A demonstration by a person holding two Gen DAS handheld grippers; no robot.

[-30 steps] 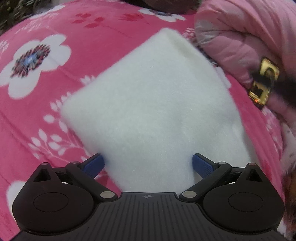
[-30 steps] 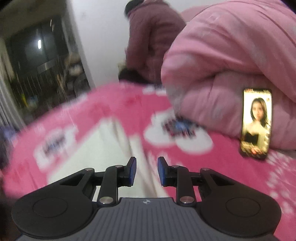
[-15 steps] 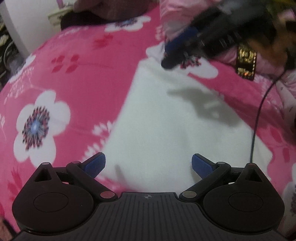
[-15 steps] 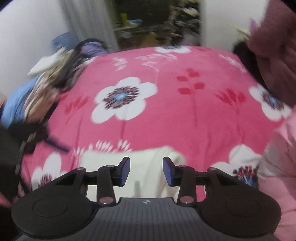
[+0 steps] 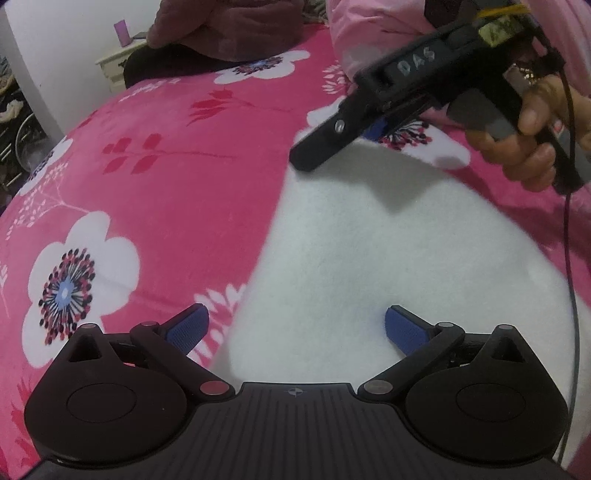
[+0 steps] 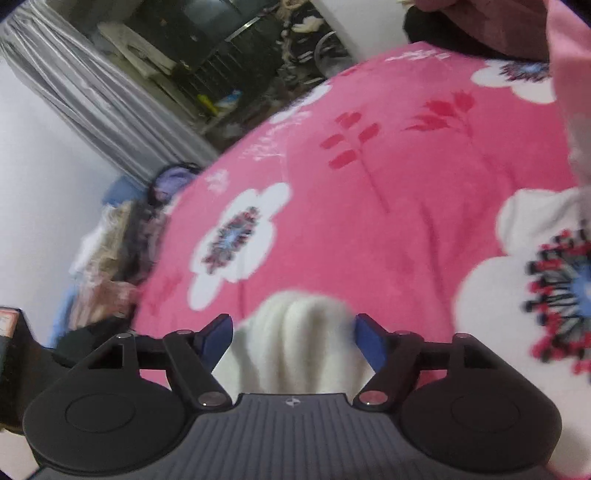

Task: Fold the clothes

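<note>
A white fuzzy garment [image 5: 369, 266] lies folded flat on the pink flowered bedspread [image 5: 177, 177]. My left gripper [image 5: 295, 330] is open just above its near edge, the blue pads spread wide with nothing between them. In the left wrist view the right gripper [image 5: 317, 151] hovers over the garment's far corner, held by a hand [image 5: 528, 147]. In the right wrist view my right gripper [image 6: 293, 339] is open, and a ribbed white corner of the garment [image 6: 299, 339] sits between its blue pads without being pinched.
A rolled pale pink quilt [image 5: 369, 33] lies at the far right of the bed. A person in a maroon top [image 5: 221, 26] sits at the far edge. Piled clothes [image 6: 110, 251] and a grey curtain [image 6: 74, 96] are beside the bed.
The right gripper has swung over to the garment's far corner and opened wider around it. The left gripper stayed open and drew back slightly, so more of the bed shows.
</note>
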